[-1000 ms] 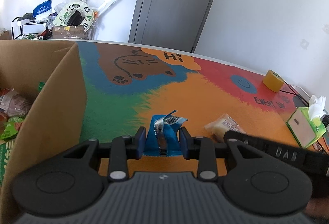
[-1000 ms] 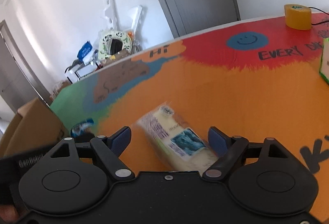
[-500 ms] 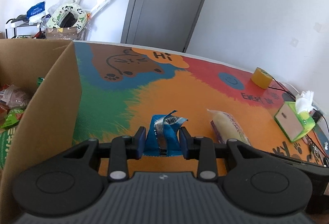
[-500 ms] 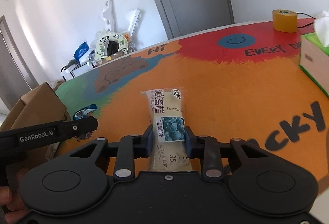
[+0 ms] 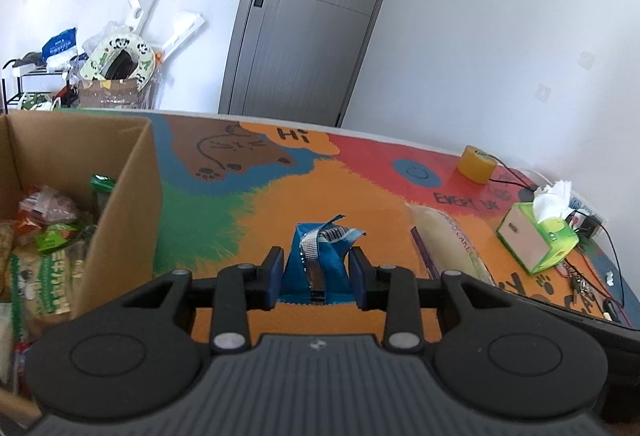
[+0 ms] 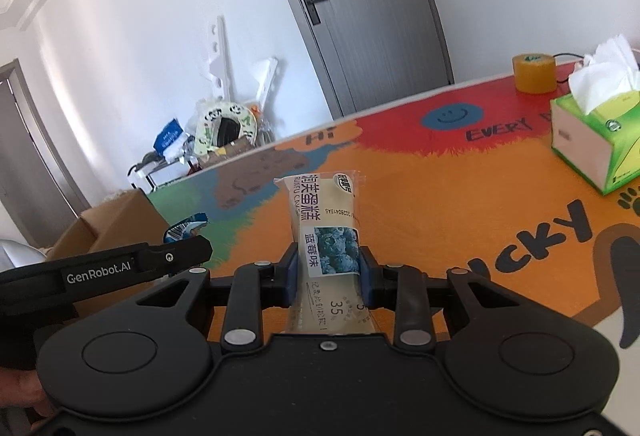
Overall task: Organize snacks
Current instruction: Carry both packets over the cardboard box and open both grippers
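The blue snack packet (image 5: 318,268) is clamped between the pads of the left gripper (image 5: 318,278), above the colourful table (image 5: 360,191) and just beside the open cardboard box (image 5: 132,195), which already holds other snacks (image 5: 52,236). The right gripper (image 6: 329,274) is closed on a pale cake bar (image 6: 326,232) with blueberry label, lifted above the orange part of the table. A green tissue box (image 6: 592,139) stands further right.

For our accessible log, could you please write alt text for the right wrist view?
The right tongs grip a pale blueberry cake packet above a colourful table. The left tongs reach in beside them, with a tissue box at right.
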Tool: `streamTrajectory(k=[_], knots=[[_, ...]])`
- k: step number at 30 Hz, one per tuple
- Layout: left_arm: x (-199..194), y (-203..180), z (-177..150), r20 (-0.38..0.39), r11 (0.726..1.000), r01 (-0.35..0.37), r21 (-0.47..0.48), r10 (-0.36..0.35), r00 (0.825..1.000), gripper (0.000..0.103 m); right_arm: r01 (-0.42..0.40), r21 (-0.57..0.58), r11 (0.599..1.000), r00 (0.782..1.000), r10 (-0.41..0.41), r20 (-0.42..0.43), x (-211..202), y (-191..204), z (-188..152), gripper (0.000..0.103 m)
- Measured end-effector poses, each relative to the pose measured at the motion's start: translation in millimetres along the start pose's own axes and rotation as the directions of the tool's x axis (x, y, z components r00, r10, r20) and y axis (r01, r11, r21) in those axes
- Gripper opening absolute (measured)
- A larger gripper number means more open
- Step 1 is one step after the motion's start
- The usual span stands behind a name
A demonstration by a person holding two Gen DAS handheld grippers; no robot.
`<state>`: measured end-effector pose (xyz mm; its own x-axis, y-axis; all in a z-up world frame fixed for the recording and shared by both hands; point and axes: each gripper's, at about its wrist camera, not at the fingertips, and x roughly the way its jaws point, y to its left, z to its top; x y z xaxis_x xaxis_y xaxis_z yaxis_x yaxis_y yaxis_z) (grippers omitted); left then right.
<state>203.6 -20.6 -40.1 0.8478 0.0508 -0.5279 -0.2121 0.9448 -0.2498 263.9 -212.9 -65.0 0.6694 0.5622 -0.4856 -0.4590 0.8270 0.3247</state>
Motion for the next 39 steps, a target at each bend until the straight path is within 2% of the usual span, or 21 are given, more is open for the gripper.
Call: streamTrajectory(k=[22,39], knots=[[-64,16,6,0.11,1.0,-0.008,-0.003,0.008,0.994,0.034,-0.055,-0.038,0.998,0.994,0.058,0.091,-35,34,0,0.03],[-92,73,11,0.146,0.995,-0.073,-0.072,0.083,0.986,0.034,-0.118,-0.072,0.99,0.988,0.124,0.087,-20,79,3,0.03]])
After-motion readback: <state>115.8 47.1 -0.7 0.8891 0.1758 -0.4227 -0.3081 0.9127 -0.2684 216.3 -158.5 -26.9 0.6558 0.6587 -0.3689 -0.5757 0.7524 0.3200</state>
